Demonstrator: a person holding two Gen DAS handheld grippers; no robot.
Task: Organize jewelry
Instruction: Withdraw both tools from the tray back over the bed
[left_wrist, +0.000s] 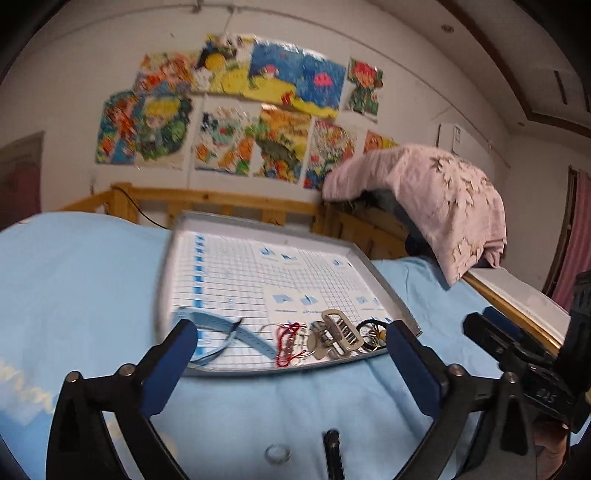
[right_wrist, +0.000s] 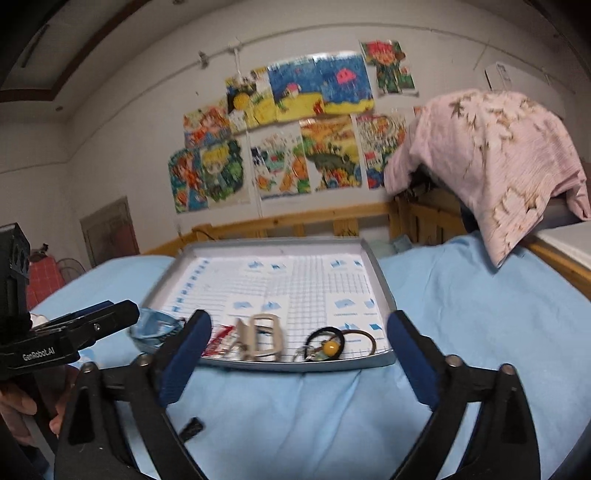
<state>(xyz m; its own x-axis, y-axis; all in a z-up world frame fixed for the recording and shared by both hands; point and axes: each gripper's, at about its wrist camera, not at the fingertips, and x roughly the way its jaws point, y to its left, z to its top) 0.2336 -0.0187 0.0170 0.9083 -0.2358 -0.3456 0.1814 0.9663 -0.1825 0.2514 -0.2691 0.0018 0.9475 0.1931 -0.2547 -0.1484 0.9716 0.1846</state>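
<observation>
— Standing by the bed, what did you make of the grippers?

— Both were spread wide with nothing between the jaws. The left gripper (left_wrist: 291, 363) and the right gripper (right_wrist: 299, 354) hung side by side over the blue sheet (left_wrist: 92, 280), both aimed at the near edge of the tray (left_wrist: 384, 280).

— And the jewelry?

— All bunched along that near edge, straight ahead of both, in a row running left to right. A blue strap (left_wrist: 221, 325) lay at the left end, nearer the left gripper. Next came a red cord (left_wrist: 286, 341), then a beige buckle (left_wrist: 338, 332), then two dark hair ties (right_wrist: 343, 341), one with a yellow bead (right_wrist: 330, 346), nearer the right gripper.

— Anything off the tray?

— Two things on the sheet, close under the left gripper: one clear ring (left_wrist: 275, 452) and one small black piece (left_wrist: 332, 448), lying lengthways toward the tray. I judged those the nearest strays, and the left hand the closer one for them.

— The far part of the tray?

— Bare grid paper, as far as I could see through the blur.
</observation>
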